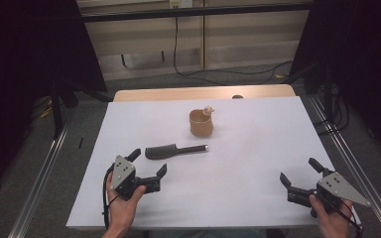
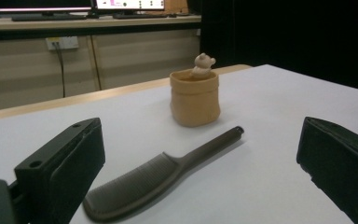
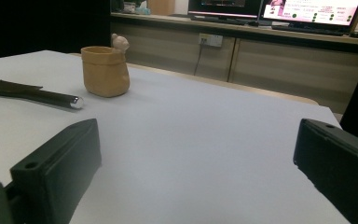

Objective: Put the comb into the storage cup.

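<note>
my left gripper (image 1: 148, 162), lower left of the frame, has its jaws apart just below the one dark plastic comb (image 1: 174, 150) lying flat at centre. it looks light, stiff and thin; i'd pinch its handle. one tan pouch-shaped cup (image 1: 201, 123) stands above. my right gripper (image 1: 300, 172), lower right, gapes too.

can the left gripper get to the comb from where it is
Probably yes. The left gripper is open and sits just short of the comb, with bare table between them. The pot stands farther back, out of the way.
</note>
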`<state>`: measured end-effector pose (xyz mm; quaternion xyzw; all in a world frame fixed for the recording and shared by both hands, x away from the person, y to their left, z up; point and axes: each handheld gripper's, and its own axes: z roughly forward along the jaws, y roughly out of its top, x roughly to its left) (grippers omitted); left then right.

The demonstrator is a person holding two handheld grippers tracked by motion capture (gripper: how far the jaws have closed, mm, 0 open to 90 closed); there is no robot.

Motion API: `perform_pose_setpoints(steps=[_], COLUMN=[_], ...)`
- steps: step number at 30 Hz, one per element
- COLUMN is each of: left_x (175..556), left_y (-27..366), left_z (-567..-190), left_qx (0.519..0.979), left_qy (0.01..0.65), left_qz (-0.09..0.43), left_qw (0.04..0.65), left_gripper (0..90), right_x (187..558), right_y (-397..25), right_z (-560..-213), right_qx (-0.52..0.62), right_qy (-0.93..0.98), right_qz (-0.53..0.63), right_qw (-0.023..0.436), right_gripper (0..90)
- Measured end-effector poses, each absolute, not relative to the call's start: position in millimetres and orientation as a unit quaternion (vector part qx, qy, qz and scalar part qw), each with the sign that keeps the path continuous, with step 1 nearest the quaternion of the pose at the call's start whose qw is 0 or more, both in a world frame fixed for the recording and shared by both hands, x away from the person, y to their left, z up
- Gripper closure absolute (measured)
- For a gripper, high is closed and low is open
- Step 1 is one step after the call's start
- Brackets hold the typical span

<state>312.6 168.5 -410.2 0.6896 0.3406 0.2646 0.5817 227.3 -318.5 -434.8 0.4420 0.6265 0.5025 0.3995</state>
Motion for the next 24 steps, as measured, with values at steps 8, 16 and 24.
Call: perform_pose_setpoints(steps=[8,16,24], left_x=[324,335,349], left_y=[156,142,131], left_z=[-408,-401,-400], left_qx=[0.682,0.683,0.68], left_qy=[0.334,0.311,0.299], left_qz=[0.256,0.278,0.282], left_qw=[0.598,0.6,0.607], left_gripper=[1.9,1.7,1.9], right_x=[228,228,228], right_y=[-317,-319,-318], right_z=[-435,-435,-435], right_qx=[0.439,0.44,0.44], right_qy=[0.63,0.629,0.628], right_qz=[0.502,0.502,0.504], right_qw=[0.399,0.397,0.396], right_gripper=[0.1,0.0,0.0])
